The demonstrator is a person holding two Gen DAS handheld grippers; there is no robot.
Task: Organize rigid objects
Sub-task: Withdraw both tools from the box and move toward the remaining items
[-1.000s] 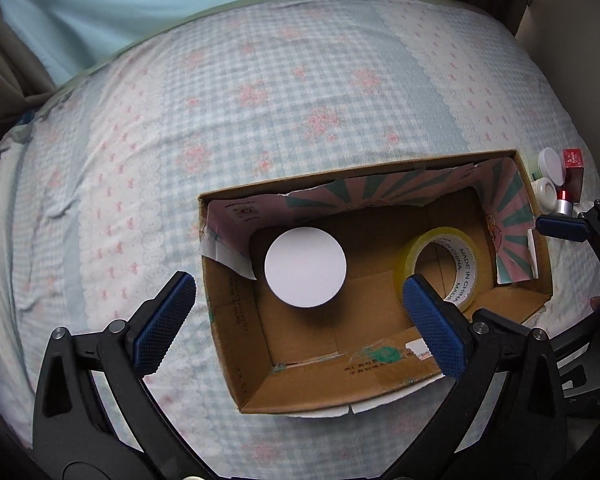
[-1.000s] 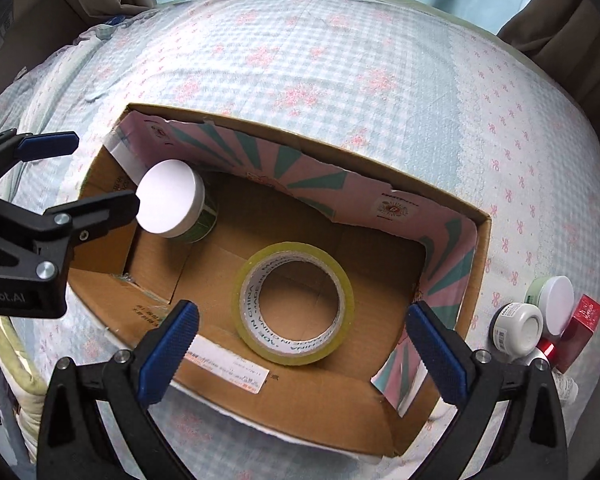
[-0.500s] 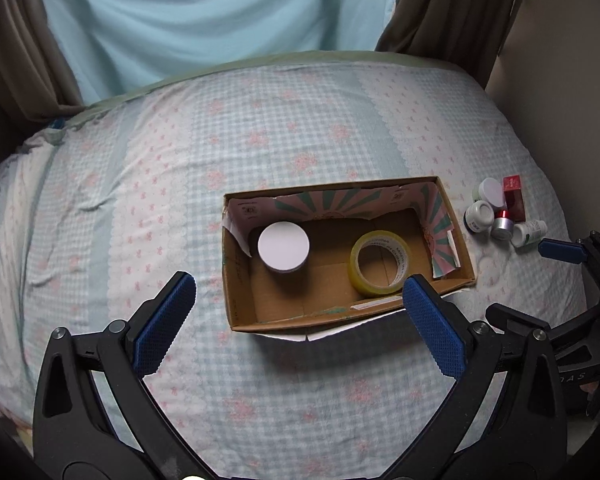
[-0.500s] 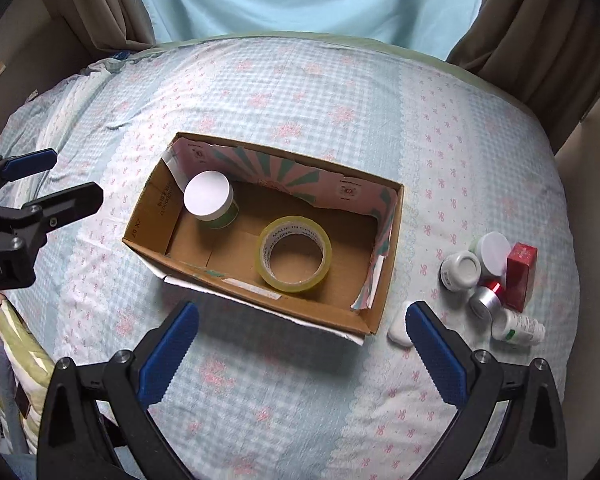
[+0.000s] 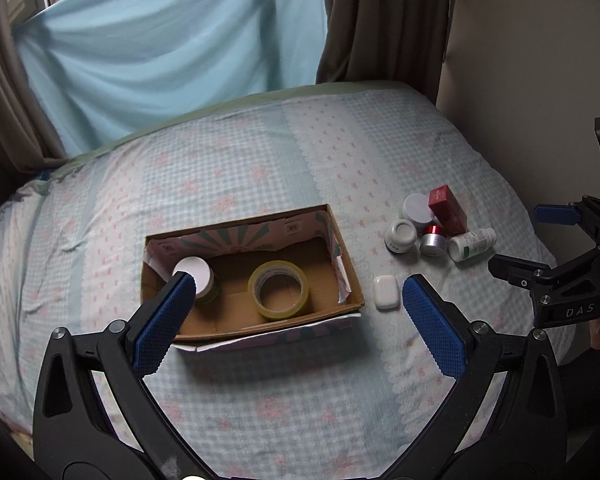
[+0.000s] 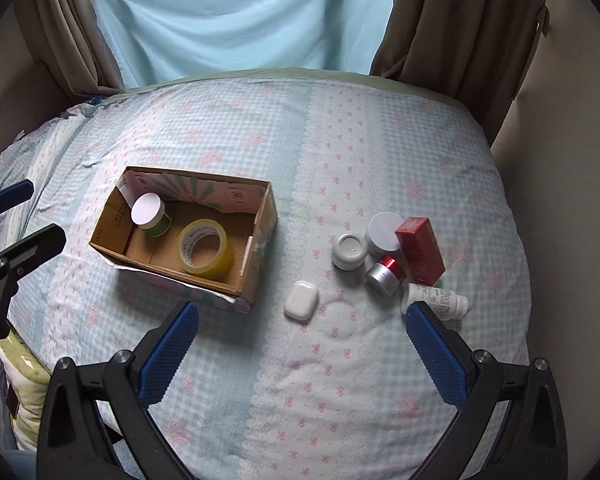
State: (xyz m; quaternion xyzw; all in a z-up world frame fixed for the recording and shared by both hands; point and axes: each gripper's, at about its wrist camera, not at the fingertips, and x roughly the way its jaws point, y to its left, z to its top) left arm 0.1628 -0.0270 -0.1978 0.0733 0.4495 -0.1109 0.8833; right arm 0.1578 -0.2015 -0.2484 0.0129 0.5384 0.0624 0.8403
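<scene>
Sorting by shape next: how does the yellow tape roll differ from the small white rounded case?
The yellow tape roll is a ring with an open middle; the small white rounded case is a solid, closed pebble shape. The roll lies inside the cardboard box; the case lies outside on the checked bedspread, beside the box. Both lie flat, ungripped.

Both claws (image 5: 294, 300) (image 6: 302, 328) agape, empty

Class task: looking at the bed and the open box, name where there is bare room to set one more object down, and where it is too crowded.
Free: the cardboard box floor right of the tape roll, and the bedspread between box and curtain. Crowded: right of the box, where the white case, jars, red box and bottle cluster closely.
</scene>
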